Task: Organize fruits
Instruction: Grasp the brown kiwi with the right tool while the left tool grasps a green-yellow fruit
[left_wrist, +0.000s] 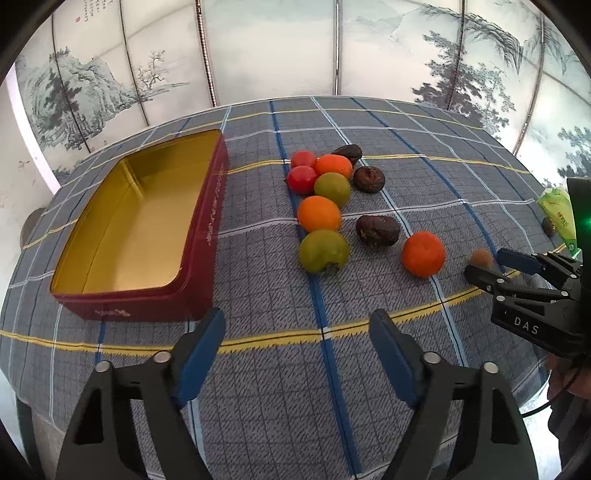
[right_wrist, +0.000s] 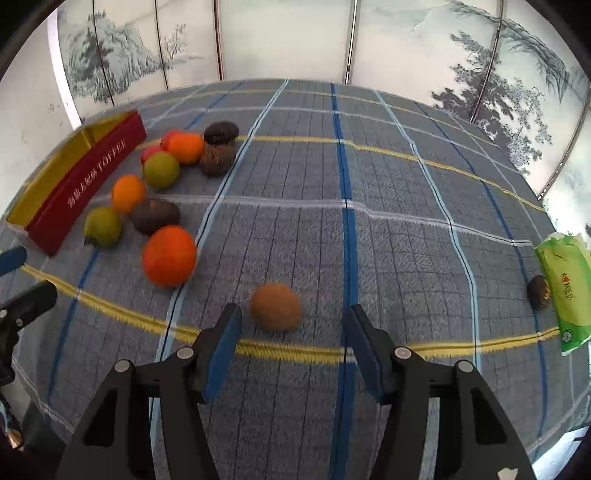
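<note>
- The right tool is released, jaws either side of the brown fruit on the counter, probably to grasp it.
- The left tool is released and empty, near the empty red tin, likely where the fruits go.

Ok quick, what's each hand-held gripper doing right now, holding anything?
Left hand-held gripper: open, nothing between its pads.
Right hand-held gripper: open, brown fruit just ahead, not gripped.

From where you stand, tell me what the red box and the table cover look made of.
Red box: probably tin, judging by the shiny gold interior and thin rolled rim; matte red printed exterior.
Table cover: woven cloth, matte, with visible weave texture and plaid stripes; it drapes over the edge.
</note>
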